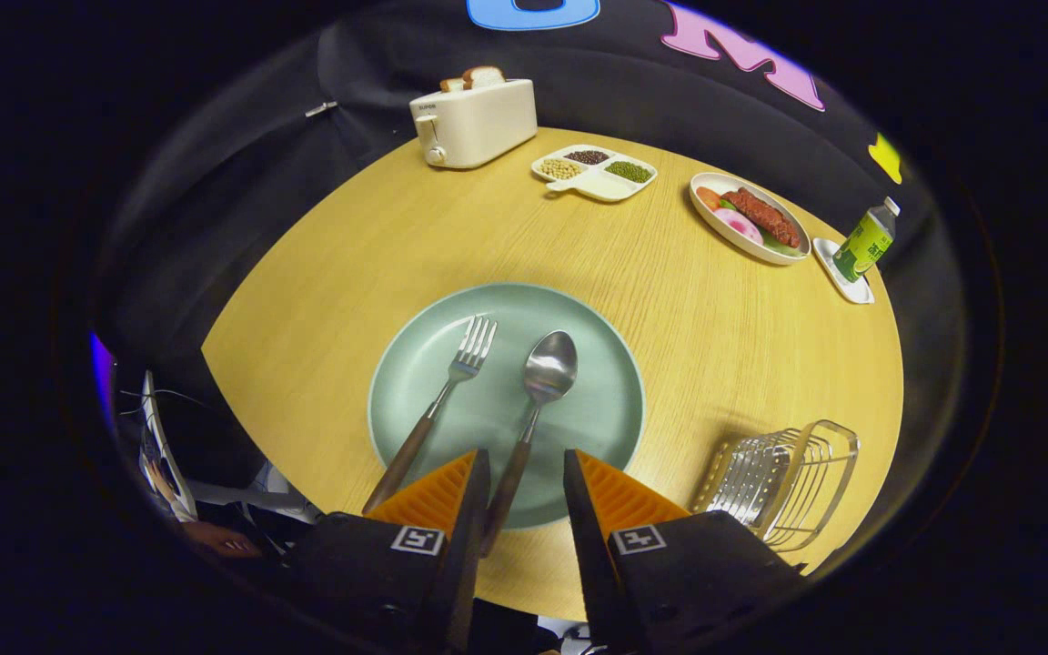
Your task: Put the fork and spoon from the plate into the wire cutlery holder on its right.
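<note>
Gripper (526, 473) fingers spread, nothing pinched; the brown handle of the steel spoon (538, 400) lies in the gap, nearer the left finger. Spoon and wood-handled steel fork (440, 406) lie side by side on the round pale-green plate (597, 400). Judgement: centre the handle before closing, to avoid dragging it against the plate rim. Silver wire cutlery holder (783, 487) stands right of the plate near the round wooden surface (715, 327) edge; bare room between.
</note>
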Available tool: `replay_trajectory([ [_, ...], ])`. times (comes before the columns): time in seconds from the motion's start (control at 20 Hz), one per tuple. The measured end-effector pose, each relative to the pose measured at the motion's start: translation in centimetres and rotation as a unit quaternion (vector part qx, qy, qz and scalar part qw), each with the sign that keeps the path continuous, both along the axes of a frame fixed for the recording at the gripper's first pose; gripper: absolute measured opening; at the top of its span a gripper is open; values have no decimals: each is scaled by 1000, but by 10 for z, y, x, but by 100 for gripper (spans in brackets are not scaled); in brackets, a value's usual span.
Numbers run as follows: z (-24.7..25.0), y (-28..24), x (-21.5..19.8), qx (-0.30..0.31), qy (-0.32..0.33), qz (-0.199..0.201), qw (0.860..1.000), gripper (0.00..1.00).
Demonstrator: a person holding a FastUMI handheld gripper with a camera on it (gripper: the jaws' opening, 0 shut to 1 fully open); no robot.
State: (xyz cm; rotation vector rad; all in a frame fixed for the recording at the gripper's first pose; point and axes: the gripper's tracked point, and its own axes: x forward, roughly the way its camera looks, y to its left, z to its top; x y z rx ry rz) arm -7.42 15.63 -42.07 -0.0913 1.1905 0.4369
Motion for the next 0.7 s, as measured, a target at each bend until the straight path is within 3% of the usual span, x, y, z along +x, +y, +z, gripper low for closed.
replay_trajectory([
  [0.35,-41,8,-4,-37,45,-19,998,54],
  [0.45,-53,8,4,-41,48,-44,997,23],
  [0.6,-45,2,7,-44,41,-34,998,11],
  [0.7,-40,-3,7,-47,29,-26,998,11],
])
